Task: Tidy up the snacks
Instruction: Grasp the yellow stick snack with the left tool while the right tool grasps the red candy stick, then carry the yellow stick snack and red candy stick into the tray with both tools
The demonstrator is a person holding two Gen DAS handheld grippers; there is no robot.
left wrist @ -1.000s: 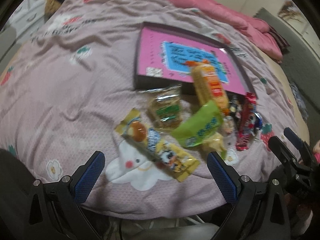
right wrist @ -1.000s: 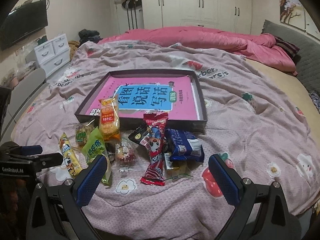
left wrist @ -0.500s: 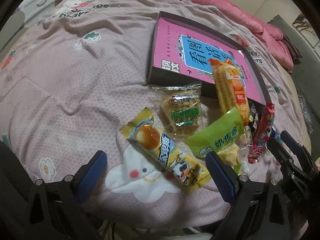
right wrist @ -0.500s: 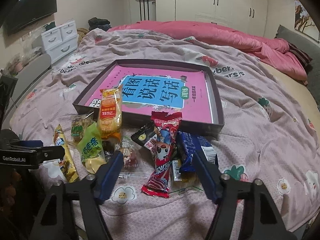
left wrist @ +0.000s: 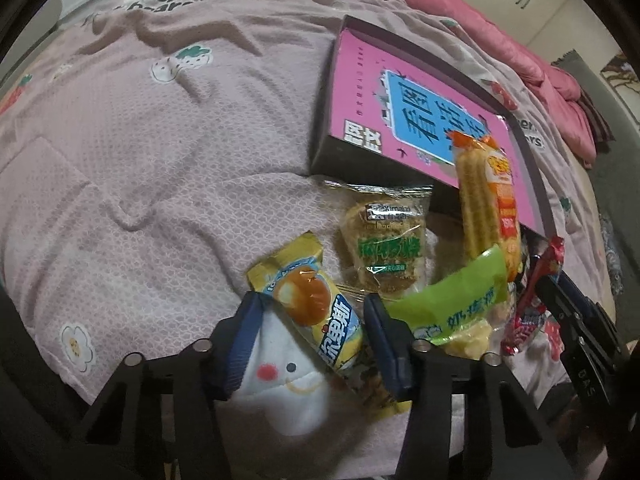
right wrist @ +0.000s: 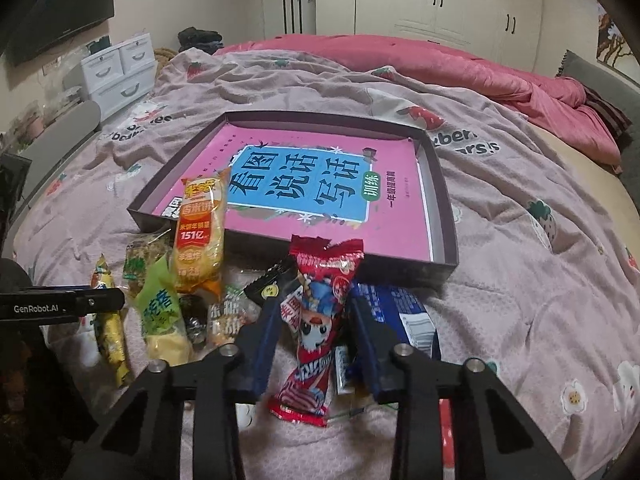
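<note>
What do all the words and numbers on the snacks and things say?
"看图说话写话", "训练": pink book in the box.
"151亿": orange snack pack.
"Ximaizi": clear cake pack.
"GenRobot.AI": left gripper body.
"ber", "ars": bedspread, partly hidden.
Green, yellow, red and blue packs: too blurred.

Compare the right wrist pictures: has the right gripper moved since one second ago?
Yes. The right gripper has come forward and down toward the tray, its jaws narrowing to straddle the red snack packet.

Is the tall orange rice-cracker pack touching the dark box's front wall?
Touching. In the right wrist view the orange rice-cracker pack leans across the dark box, its top overlapping the front wall and the pink book inside, with no gap visible.
</note>
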